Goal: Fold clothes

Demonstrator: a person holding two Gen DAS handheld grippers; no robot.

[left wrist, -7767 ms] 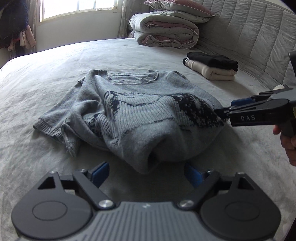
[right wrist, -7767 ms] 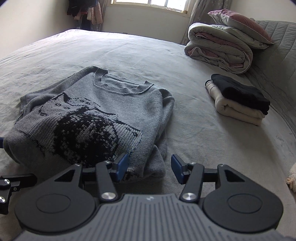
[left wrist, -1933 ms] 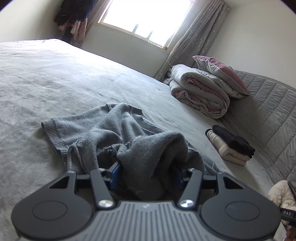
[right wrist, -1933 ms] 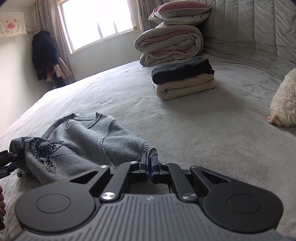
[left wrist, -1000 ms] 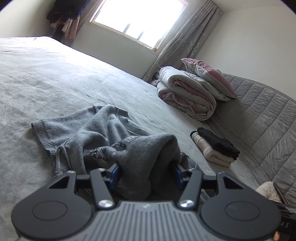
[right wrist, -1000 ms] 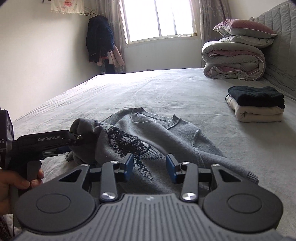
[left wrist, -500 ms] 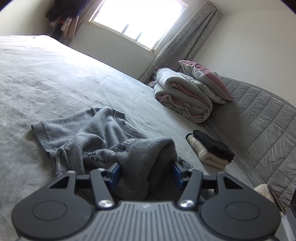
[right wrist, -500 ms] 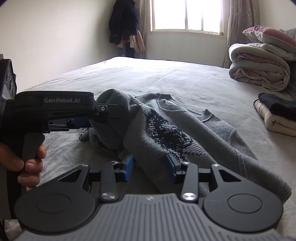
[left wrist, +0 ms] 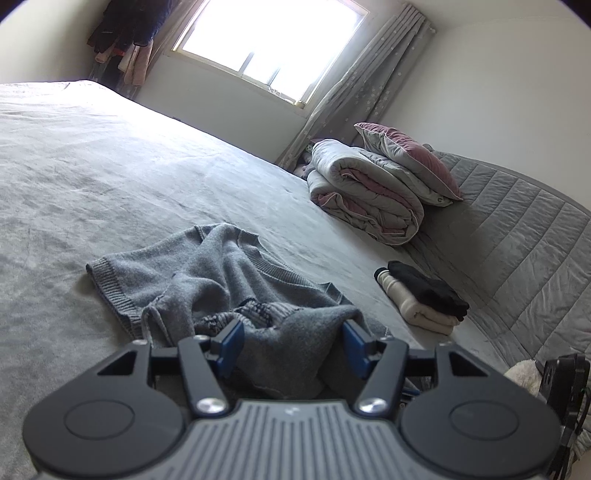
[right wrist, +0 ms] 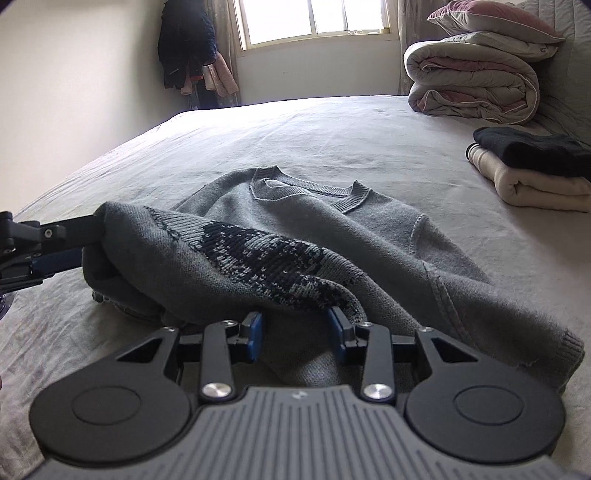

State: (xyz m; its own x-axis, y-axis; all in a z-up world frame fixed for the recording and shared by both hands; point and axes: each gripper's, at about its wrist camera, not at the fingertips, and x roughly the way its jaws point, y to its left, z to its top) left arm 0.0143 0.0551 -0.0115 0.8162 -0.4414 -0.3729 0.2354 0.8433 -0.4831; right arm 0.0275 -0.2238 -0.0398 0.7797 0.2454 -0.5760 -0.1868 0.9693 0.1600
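Grey sweater (right wrist: 332, 236) is laid on the bed (right wrist: 332, 122), collar pointed toward the window (right wrist: 314, 18). The hem end is lifted and doubled back over the body, so the dark knit pattern (right wrist: 266, 258) is shown on top of the fold.

Left gripper (left wrist: 291, 345): jaws are spread wide, with a bunched wad of sweater fabric filling the gap between the 2 blue pads (left wrist: 231, 347). Cloth is touching both pads. Whether it is actually clamped or only resting there cannot be told. In the right wrist view the same gripper (right wrist: 74, 236) is seen at the sweater's left side, its fingers buried in the raised fold.

Right gripper (right wrist: 295, 332): jaws are parted about halfway, nothing is pinched. The patterned fold edge is draped just over and in front of the pads (right wrist: 255, 336); contact cannot be confirmed.

1 sleeve cuff (right wrist: 569, 350) is laid out flat at the sweater's right end. The other ribbed edge (left wrist: 107, 284) is seen at the sweater's left in the left wrist view.

Relative to the sweater:
- 1 stack of folded clothes (right wrist: 532, 166), black over cream, is placed well apart to the right.
- 1 rolled duvet (right wrist: 472, 85) with 1 pillow (right wrist: 495, 18) on top is placed beyond that stack, against the quilted headboard (left wrist: 517, 236).
- Hanging clothes (right wrist: 188, 48) are seen at the far wall, left of the window.
- 1 plush toy (left wrist: 524, 376) is partly visible at the near right.
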